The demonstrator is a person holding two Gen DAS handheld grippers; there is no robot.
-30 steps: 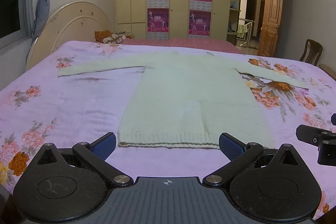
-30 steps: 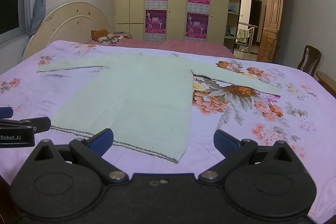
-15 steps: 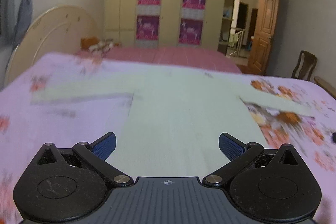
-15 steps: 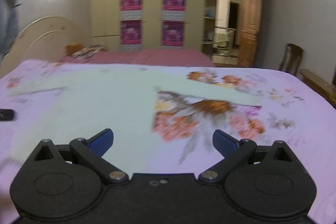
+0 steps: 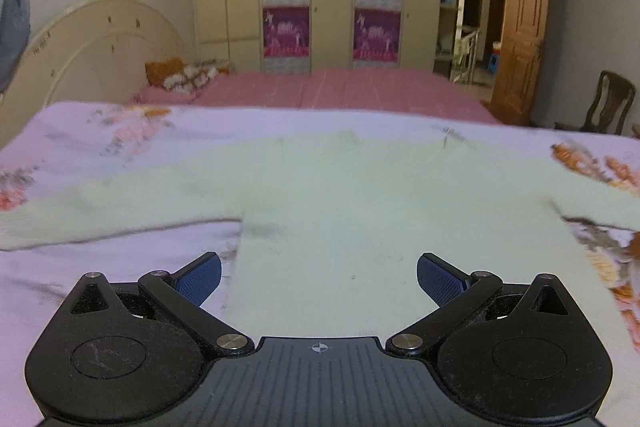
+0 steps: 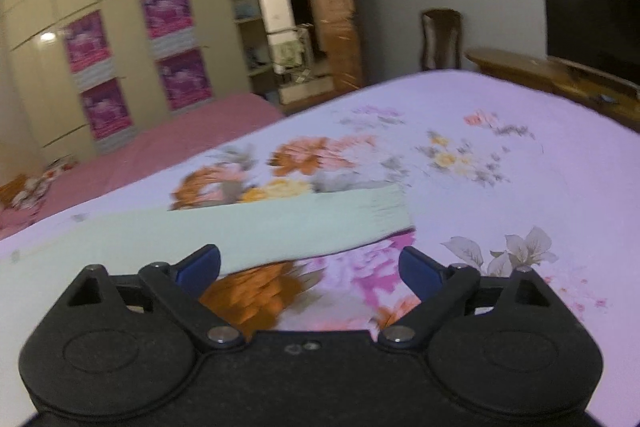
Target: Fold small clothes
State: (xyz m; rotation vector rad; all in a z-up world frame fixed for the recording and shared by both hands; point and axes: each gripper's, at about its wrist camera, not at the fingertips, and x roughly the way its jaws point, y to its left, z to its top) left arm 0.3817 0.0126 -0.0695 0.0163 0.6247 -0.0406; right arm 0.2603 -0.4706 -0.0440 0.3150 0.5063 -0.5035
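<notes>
The left hand-held gripper (image 5: 318, 277) gapes above the pale green sweater (image 5: 360, 211) spread on the floral bed (image 5: 80, 267), nothing blocking. The right hand-held gripper (image 6: 310, 269), jaws closing on nothing, has the sleeve cuff (image 6: 384, 217) just ahead

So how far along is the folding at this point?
Done: nothing folded yet. The pale green sweater lies flat on the floral bedspread, sleeves spread. In hand: the right tongs are closing just short of the right sleeve's cuff, nothing between their pads; the left tongs hang open over the body. Left: gripping the sleeve and every fold.
</notes>
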